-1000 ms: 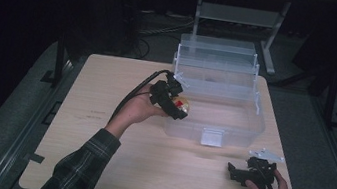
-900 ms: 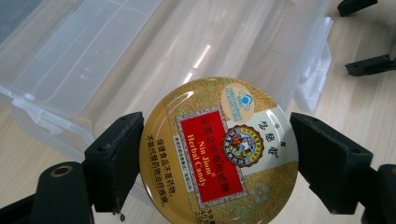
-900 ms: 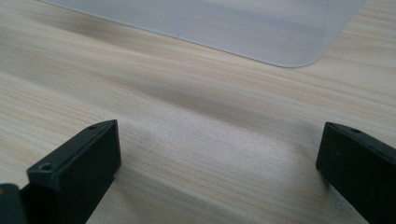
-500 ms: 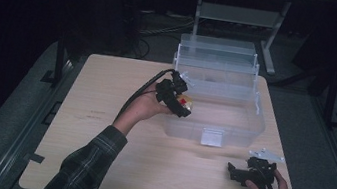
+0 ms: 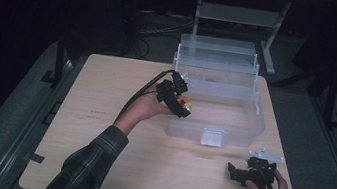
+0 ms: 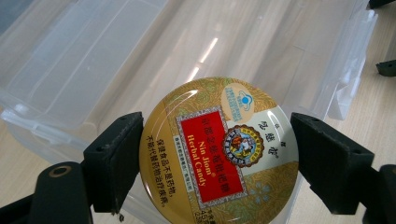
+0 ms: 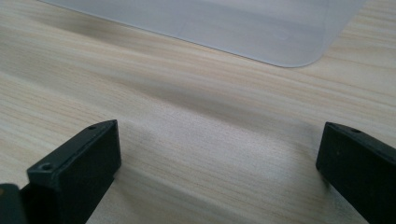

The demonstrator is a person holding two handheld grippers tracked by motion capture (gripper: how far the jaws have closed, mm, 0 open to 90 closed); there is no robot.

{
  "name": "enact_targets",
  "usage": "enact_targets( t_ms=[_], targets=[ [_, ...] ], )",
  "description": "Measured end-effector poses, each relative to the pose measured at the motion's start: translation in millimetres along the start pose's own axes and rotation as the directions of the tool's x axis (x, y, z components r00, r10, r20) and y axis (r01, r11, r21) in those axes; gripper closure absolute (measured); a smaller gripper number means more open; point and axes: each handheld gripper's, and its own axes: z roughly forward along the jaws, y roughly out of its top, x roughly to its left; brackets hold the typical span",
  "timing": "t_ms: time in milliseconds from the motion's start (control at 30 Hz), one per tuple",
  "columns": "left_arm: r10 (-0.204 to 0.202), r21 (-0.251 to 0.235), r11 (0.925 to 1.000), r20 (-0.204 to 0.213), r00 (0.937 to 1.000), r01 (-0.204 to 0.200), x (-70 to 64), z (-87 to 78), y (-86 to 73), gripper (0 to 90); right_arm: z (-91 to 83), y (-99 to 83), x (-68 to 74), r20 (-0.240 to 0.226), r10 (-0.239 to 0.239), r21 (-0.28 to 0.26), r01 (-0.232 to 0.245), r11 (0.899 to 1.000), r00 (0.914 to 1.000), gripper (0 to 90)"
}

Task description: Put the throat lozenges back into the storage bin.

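Note:
A round gold tin with a red label reading "Nin Jiom Herbal Candy" sits between the two black jaws of my left gripper, which is shut on its rim. In the high view that gripper holds the tin over the left front corner of a clear plastic box. The box's inside lies just beyond the tin. My right gripper rests on the table at the front right, open, with nothing between its jaws.
The clear box has its lid raised at the back. A corner of the box lies ahead of the right gripper. The wooden table is bare to the left. Dark floor and a metal stand lie behind.
My left gripper has carried the tin a little to the right and farther over the box's left edge. The right gripper has stayed put.

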Motion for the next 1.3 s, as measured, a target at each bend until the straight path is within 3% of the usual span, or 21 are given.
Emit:
enact_targets(
  t_ms=[500,1000,1300],
  targets=[
    [0.002,-0.004,1.0,0.004,1.0,-0.002,-1.3,-1.9,-0.4,18.4,-0.1,-0.1,-0.2,-0.001,-0.003,0.0,0.003,1.0,1.0,0.0],
    [0.001,-0.049,0.9988,0.001,1.0,0.0,-5.6,-27.0,-10.7,18.2,-0.4,-0.4,-0.1,-0.003,-0.007,0.001,0.007,1.0,1.0,0.0],
    [-0.014,-0.059,0.9982,-0.009,0.9999,0.014,-5.2,-35.1,-22.7,13.0,-0.6,-0.4,0.2,-0.003,-0.004,0.003,0.004,1.0,1.0,0.0]
  ],
)
